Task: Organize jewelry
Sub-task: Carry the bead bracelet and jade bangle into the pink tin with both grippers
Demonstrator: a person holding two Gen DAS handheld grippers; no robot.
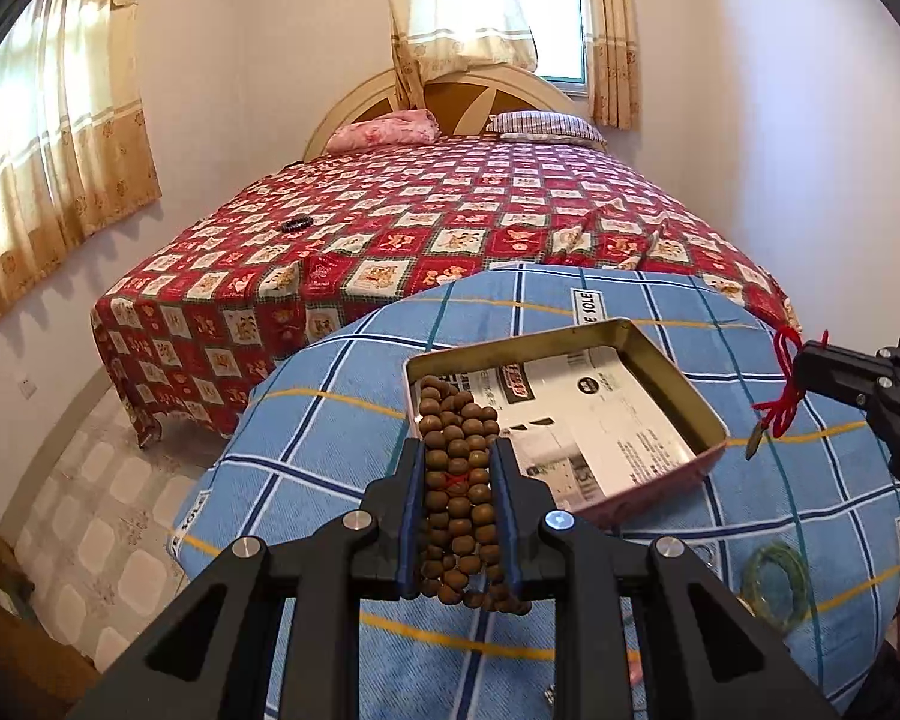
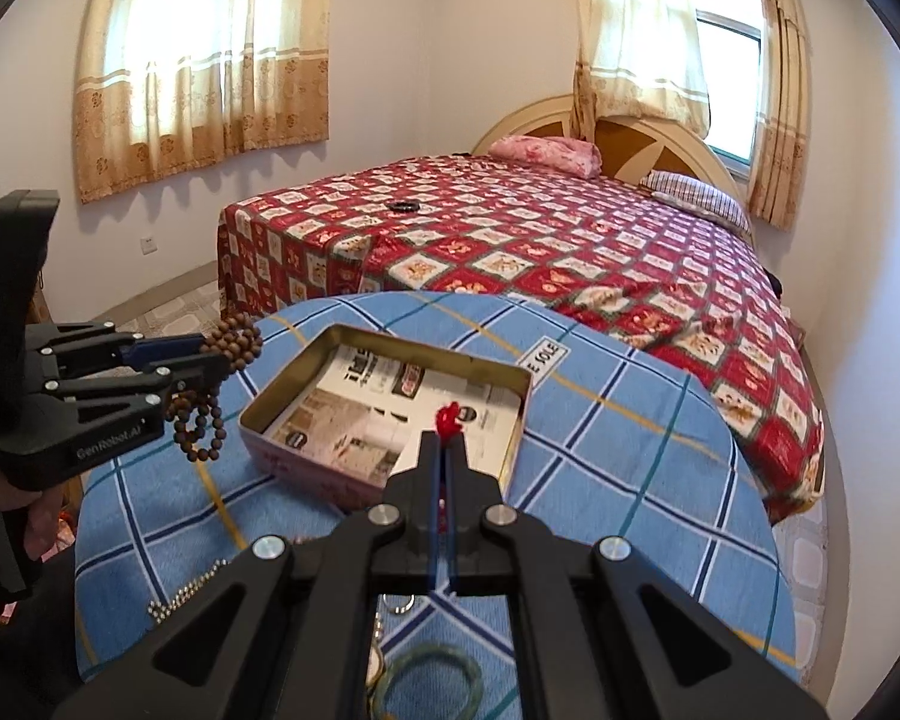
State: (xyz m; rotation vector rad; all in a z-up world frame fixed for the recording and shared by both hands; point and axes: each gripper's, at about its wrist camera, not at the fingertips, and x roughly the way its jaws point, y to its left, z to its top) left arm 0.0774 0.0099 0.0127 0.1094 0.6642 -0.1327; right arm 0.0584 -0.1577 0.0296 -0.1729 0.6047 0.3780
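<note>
A tin (image 2: 384, 414) sits on the desk (image 2: 600, 480), with papers (image 2: 390, 420) in it. Near of it lie a bangle (image 2: 432, 681) and a ball chain (image 2: 186, 594). Beyond the desk stands the bed (image 2: 540, 240), pillows (image 2: 546, 153) at its far end.

The beads (image 1: 456, 468) hang at the tin's left, the cord (image 1: 780, 396) at its right.

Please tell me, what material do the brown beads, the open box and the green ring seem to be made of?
Brown beads: probably wood or seed; matte, dull brown, slightly uneven rounds.
Open box: likely thin metal; its inner walls have a brassy sheen and a rolled rim, and printed paper lies inside.
Green ring: perhaps jade or glass; smooth and cloudy green, but too blurred to be sure.
</note>
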